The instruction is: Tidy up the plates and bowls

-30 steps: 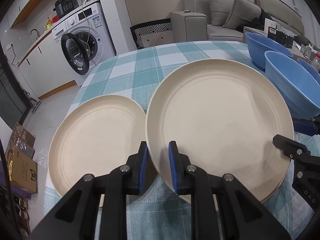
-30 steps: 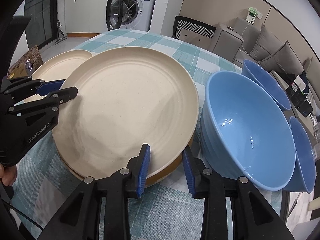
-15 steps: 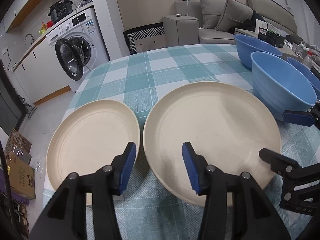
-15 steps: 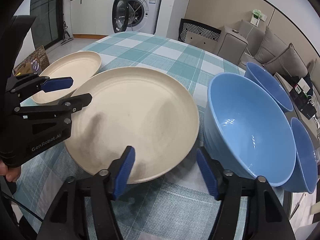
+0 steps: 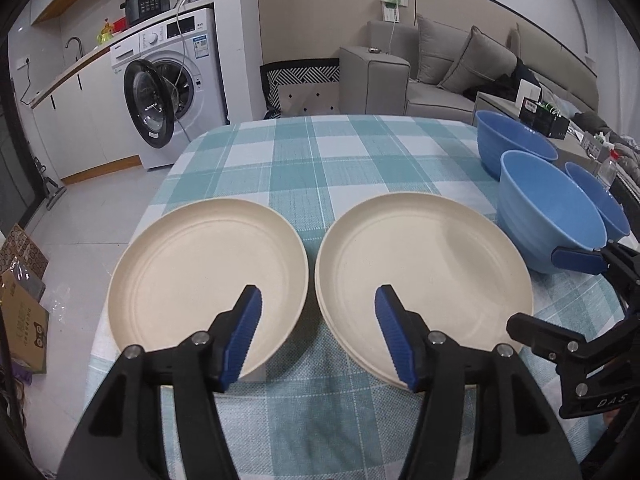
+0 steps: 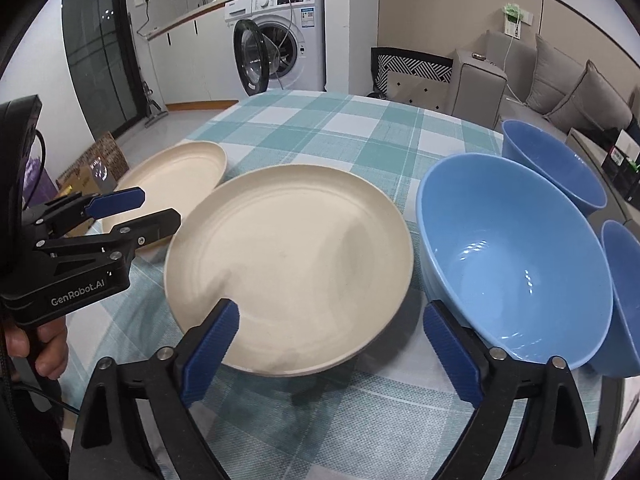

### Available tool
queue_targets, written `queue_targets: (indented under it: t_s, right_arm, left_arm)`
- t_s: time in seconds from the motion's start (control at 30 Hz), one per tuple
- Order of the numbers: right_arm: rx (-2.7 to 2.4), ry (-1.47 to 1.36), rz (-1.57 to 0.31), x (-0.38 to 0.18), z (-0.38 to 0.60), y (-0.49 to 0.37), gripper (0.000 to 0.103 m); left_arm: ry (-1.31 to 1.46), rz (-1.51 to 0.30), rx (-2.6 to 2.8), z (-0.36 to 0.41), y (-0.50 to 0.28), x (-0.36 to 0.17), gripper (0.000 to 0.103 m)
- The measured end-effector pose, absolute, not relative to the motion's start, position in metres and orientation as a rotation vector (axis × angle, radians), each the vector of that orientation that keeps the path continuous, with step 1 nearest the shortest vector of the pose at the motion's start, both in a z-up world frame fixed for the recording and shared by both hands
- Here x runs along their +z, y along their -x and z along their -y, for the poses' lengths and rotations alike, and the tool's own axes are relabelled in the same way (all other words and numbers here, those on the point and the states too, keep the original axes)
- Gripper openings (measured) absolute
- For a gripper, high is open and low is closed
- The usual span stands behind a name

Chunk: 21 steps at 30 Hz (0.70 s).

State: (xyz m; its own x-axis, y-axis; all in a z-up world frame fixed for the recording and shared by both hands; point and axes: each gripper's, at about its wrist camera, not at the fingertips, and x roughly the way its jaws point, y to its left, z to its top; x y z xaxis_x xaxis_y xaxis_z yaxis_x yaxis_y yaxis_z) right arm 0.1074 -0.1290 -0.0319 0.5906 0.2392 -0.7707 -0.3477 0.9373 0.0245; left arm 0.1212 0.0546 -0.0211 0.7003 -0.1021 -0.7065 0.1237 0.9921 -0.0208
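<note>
Two cream plates lie stacked (image 5: 424, 280) (image 6: 288, 264) on the checked tablecloth, with a single cream plate (image 5: 208, 276) (image 6: 172, 176) to their left. My left gripper (image 5: 318, 320) (image 6: 148, 210) hovers over the gap between the single plate and the stack. Its jaws are opening and grip nothing. My right gripper (image 6: 330, 332) (image 5: 556, 296) stands over the stack's near rim, jaws opening wide, pads clear of the plate. Three blue bowls sit to the right: a large one (image 6: 516, 256) (image 5: 552, 224), one behind it (image 6: 556, 168) and one at the table's edge (image 6: 624, 280).
The table (image 5: 320, 160) has free cloth behind the plates. A washing machine (image 5: 172, 88) with its door open and a grey sofa (image 5: 440, 72) stand beyond. Cardboard boxes (image 5: 24, 308) lie on the floor to the left. A person's hand (image 6: 40, 344) holds the left gripper.
Both grippers were shut on the top plate's rim. They let go, the plate settled flat on the one below, and both sets of jaws spread while the grippers drew back.
</note>
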Motion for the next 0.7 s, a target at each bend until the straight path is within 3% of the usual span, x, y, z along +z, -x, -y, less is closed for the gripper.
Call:
queue_targets:
  t_s: [0.07,0.1,0.7]
  right_arm:
    - [0.348,0.134,-0.869,-0.031,0.126,-0.106,0.099]
    - [0.351,0.136,-0.868,-0.030,0.125,-0.106,0.100]
    - [0.411,0.097,-0.792,0.004,0.115,-0.105,0.102]
  left_arm:
    - [-0.020,-0.773,-0.114,-0.058,-0.118,-0.017,0.100]
    - [-0.017,-0.758,-0.099,-0.060,-0.116,-0.015,0.103]
    - [0.064,-0.685,-0.005,-0.109,-0.108,0.009,0.103]
